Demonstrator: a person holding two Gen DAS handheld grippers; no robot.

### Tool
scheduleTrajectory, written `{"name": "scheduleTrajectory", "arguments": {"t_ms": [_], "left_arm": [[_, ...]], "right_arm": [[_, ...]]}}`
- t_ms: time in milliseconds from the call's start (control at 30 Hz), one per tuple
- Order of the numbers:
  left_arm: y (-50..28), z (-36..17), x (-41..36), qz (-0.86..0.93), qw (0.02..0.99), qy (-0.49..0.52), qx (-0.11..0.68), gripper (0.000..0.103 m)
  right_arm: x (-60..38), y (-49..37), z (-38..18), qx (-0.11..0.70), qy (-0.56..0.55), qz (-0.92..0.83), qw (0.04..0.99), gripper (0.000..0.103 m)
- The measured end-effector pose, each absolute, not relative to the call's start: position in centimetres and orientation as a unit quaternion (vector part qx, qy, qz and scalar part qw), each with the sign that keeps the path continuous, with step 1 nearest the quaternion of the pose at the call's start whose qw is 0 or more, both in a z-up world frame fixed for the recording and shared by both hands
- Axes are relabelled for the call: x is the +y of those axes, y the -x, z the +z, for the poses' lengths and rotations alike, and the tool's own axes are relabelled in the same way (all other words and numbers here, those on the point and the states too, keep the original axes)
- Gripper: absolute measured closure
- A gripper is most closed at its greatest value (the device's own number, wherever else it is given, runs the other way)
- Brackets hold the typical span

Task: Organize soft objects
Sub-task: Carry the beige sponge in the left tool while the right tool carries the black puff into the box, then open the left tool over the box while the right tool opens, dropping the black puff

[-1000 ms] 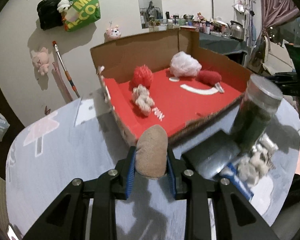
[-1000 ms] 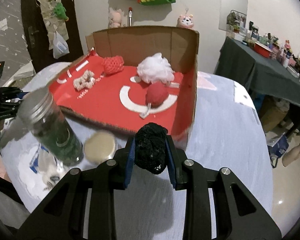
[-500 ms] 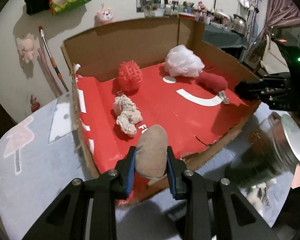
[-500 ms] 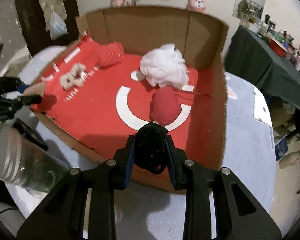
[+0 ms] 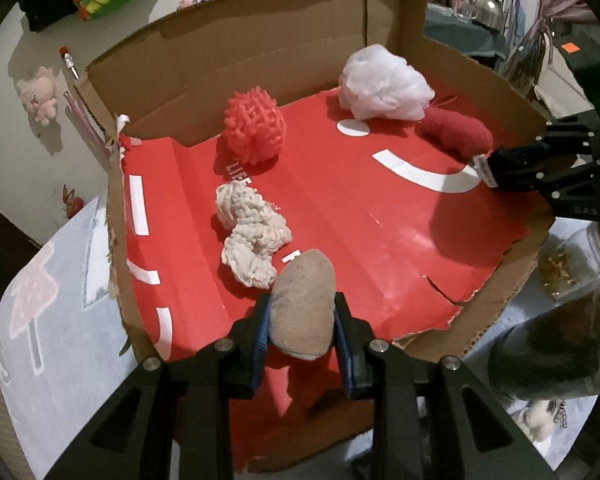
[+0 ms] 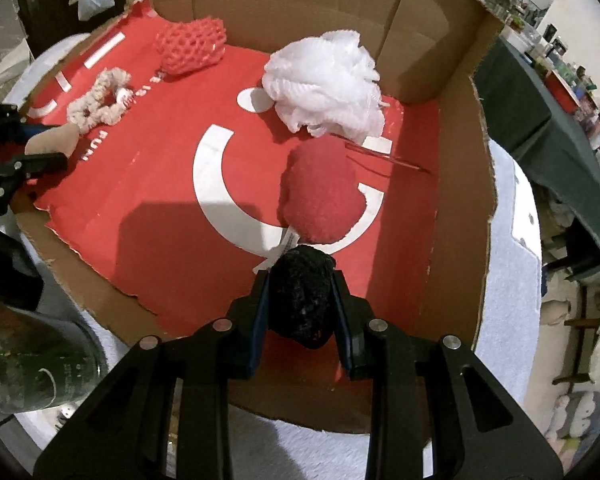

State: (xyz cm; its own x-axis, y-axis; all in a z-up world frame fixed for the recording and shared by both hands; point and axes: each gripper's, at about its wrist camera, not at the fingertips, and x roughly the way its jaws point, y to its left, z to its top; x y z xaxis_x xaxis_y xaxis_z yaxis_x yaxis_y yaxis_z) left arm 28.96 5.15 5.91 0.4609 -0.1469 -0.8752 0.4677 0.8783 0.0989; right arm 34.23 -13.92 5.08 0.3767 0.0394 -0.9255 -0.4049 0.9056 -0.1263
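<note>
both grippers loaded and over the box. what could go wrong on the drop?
1. The right gripper, shut on the black fuzzy ball, hangs just short of the red plush piece; releasing here may land the ball on it.
2. The left gripper holds the tan soft piece close to the cream scrunchie, so they could pile up.
3. The glass jar stands beside the cardboard box; pulling back could knock it.

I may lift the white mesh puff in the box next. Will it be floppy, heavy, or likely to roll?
The white mesh puff looks like gathered netting, so it is probably very light and squashy under the pads. Its ruffled, uneven shape suggests it would stay put rather than roll. A loose fold might snag.
</note>
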Motion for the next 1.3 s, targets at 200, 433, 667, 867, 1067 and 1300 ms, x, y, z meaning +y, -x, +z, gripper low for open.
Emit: {"name": "scheduleTrajectory", "arguments": {"t_ms": [200, 433, 667, 867, 1067, 1300], "left_arm": [[-29.3, 5.6, 4.9, -0.185, 0.833, -0.166, 0.495, 0.068], [-29.5, 5.2, 4.6, -0.185, 0.83, -0.171, 0.498, 0.067], [-29.5, 5.0, 4.4, -0.193, 0.828, -0.169, 0.498, 0.06], [-29.3, 5.4, 4.3, -0.205, 0.832, -0.155, 0.491, 0.049], [-28.1, 7.6, 4.7, -0.212, 0.851, -0.133, 0.462, 0.033], [-25.0, 11.2, 5.3, -0.213, 0.88, -0.102, 0.412, 0.021]], "right_arm": [[-14.1, -34.6, 5.0, 0.546, 0.165, 0.135, 0.81, 0.075], [-13.9, -35.1, 4.8, 0.548, 0.169, 0.132, 0.809, 0.073], [-13.2, -34.9, 4.8, 0.549, 0.167, 0.15, 0.805, 0.053], [-13.2, -34.8, 6.0, 0.538, 0.154, 0.145, 0.816, 0.051], [-13.4, -33.6, 8.1, 0.517, 0.143, 0.146, 0.831, 0.04], [-13.4, -30.9, 11.8, 0.475, 0.117, 0.155, 0.858, 0.035]]}}
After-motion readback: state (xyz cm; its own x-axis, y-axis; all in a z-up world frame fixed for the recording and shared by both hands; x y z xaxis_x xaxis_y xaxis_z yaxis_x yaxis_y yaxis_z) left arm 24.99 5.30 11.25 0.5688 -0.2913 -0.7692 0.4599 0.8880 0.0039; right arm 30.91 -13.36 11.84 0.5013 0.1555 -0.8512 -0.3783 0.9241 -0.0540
